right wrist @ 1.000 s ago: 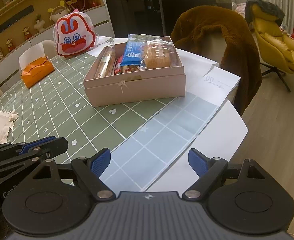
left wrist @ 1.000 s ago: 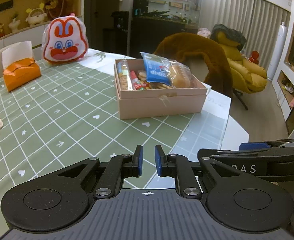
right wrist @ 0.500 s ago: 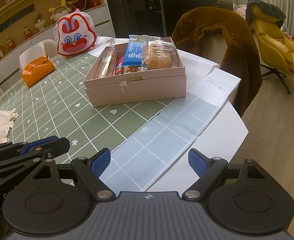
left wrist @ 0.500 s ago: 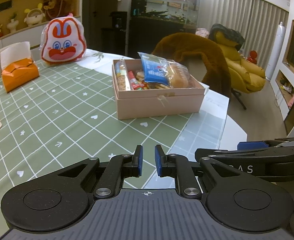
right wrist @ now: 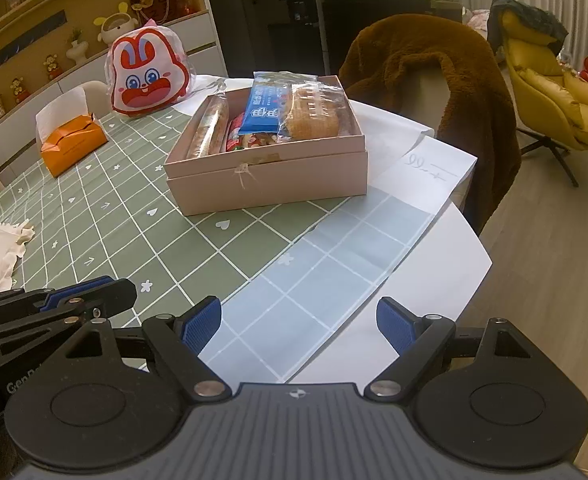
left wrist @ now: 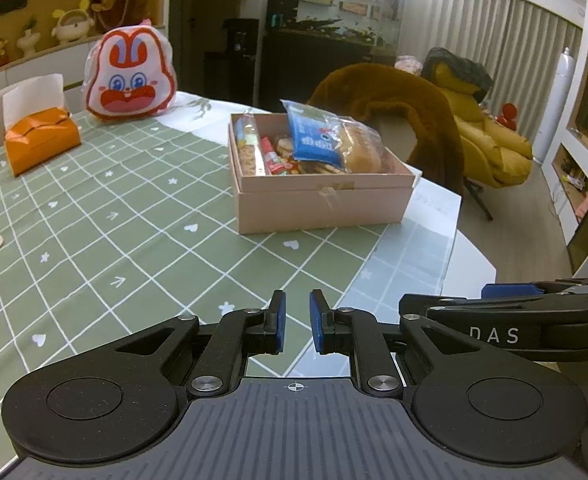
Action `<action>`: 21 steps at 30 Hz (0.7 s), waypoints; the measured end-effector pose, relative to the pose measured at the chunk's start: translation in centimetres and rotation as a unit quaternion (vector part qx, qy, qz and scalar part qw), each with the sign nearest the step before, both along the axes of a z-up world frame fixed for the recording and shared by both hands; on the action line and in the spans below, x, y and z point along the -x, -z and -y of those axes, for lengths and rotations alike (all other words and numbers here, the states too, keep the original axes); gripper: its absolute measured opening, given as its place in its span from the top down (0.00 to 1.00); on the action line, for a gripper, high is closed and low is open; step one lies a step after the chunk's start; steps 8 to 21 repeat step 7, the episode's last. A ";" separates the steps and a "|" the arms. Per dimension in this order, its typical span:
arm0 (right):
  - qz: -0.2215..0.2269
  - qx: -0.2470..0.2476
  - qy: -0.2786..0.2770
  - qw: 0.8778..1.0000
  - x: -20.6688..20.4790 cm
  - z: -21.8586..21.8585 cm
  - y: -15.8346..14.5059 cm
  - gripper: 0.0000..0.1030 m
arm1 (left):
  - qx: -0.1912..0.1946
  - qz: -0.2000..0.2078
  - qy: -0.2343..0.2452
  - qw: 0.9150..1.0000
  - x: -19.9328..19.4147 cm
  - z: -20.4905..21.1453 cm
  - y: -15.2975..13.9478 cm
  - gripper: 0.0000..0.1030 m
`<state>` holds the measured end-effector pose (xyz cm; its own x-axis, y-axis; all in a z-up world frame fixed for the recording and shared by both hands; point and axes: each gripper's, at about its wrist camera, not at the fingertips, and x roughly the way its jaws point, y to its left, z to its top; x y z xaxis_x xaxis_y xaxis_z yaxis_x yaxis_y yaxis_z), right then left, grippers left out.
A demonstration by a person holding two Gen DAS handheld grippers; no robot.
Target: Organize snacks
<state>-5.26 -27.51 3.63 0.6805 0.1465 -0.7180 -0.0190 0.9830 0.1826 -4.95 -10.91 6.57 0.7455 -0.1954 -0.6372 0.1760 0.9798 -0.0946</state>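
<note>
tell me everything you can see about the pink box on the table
The pink box is a shallow rectangular cardboard-looking box, open on top, with an upper band overlapping the base. A patch of tape and a bit of thin string sit on its front wall. It rests flat on the green grid tablecloth, packed with wrapped snacks: a blue packet, a bread bag, a long biscuit pack. Neither gripper touches it.

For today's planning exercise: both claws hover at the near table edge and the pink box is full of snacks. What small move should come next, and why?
Probably ease the right claw forward toward the pink box. It is open and empty, the box lies beyond it, and the blue snack packet sits on top, easiest to take. The left claw is shut on nothing.
</note>
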 end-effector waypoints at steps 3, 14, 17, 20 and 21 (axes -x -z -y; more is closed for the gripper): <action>0.000 0.003 0.001 1.000 0.0 -0.1 -0.1 0.17 | -0.003 0.005 -0.001 1.000 0.0 -0.1 0.1 0.83; -0.001 0.007 -0.001 1.000 -0.2 -0.2 -0.1 0.17 | -0.006 0.003 -0.016 1.000 -0.1 -0.3 0.2 0.83; -0.001 0.007 -0.001 1.000 -0.2 -0.2 -0.1 0.17 | -0.006 0.003 -0.016 1.000 -0.1 -0.3 0.2 0.83; -0.001 0.007 -0.001 1.000 -0.2 -0.2 -0.1 0.17 | -0.006 0.003 -0.016 1.000 -0.1 -0.3 0.2 0.83; -0.001 0.007 -0.001 1.000 -0.2 -0.2 -0.1 0.17 | -0.006 0.003 -0.016 1.000 -0.1 -0.3 0.2 0.83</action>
